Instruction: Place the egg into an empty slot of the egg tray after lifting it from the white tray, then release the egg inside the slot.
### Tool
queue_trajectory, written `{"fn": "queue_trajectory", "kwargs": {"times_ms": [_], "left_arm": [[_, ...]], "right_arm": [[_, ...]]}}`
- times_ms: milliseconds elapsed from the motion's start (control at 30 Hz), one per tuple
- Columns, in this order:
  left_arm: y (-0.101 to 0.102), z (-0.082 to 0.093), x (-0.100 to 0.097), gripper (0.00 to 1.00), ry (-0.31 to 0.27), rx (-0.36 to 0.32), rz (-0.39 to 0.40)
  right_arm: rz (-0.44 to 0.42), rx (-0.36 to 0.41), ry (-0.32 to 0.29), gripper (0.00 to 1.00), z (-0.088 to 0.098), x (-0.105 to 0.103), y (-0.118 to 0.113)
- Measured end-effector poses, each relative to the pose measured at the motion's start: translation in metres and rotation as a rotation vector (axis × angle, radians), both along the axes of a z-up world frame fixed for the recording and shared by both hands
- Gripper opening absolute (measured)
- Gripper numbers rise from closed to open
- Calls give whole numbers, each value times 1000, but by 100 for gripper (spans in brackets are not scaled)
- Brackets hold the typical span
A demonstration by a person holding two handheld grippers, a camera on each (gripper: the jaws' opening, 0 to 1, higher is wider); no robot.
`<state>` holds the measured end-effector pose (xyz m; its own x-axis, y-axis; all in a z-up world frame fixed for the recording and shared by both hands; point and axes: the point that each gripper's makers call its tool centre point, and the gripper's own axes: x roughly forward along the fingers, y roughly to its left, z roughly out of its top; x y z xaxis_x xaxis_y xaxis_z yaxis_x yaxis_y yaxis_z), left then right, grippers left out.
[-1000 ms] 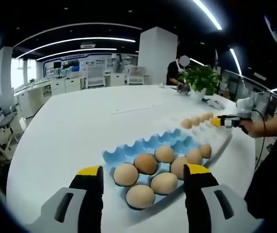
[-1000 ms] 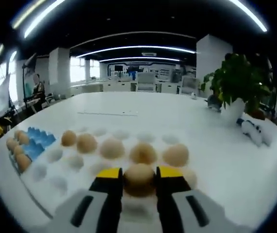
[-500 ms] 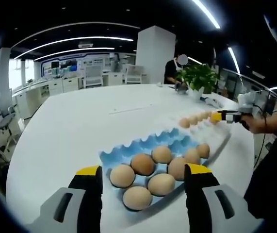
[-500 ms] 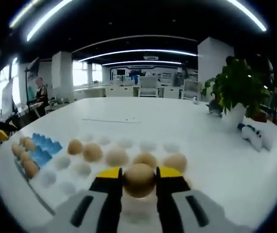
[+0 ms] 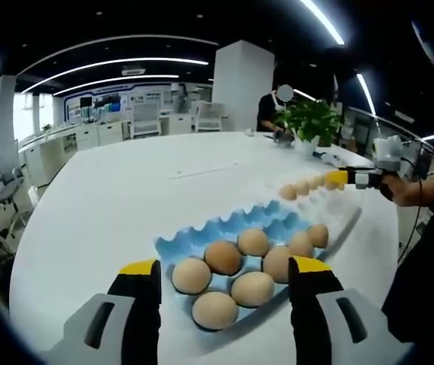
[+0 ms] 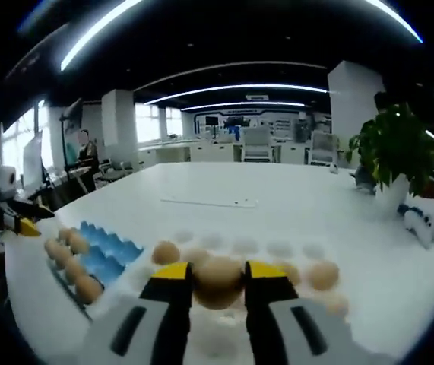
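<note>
Left gripper view: your left gripper is hovering with jaws spread wide over the blue egg tray, where brown eggs are sitting in the near slots. Beyond it, your right gripper is reaching over the white tray.

Right gripper view: your right gripper is pinching the egg between its yellow-tipped jaws, above the white tray, with the blue egg tray lying to the left.

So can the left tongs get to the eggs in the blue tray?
Probably yes. The left tongs are open and hold nothing, and the eggs in the blue tray lie uncovered right in front, between the tips.
</note>
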<state>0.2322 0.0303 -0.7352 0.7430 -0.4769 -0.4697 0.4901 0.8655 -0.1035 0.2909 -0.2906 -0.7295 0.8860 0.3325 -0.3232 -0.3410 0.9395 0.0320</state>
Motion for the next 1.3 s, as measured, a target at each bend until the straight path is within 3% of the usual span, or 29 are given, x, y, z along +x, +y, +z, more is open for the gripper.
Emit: {"fn": "queue_trajectory", "kwargs": {"times_ms": [467,900,1100,1300], "left_arm": [[-1,0,0,66,-1,-3,-4],[2,0,-1,67,-4,-1,4],[6,2,0,67,-12,-3,17],[8,0,0,68,-11,-1,24]], "right_arm": [[199,73,5,26,5,1,89],[380,121,39,26,-5,-5,169],[445,105,59,26,-13,-6,192],[463,98,92,26,-26,-5,198]]}}
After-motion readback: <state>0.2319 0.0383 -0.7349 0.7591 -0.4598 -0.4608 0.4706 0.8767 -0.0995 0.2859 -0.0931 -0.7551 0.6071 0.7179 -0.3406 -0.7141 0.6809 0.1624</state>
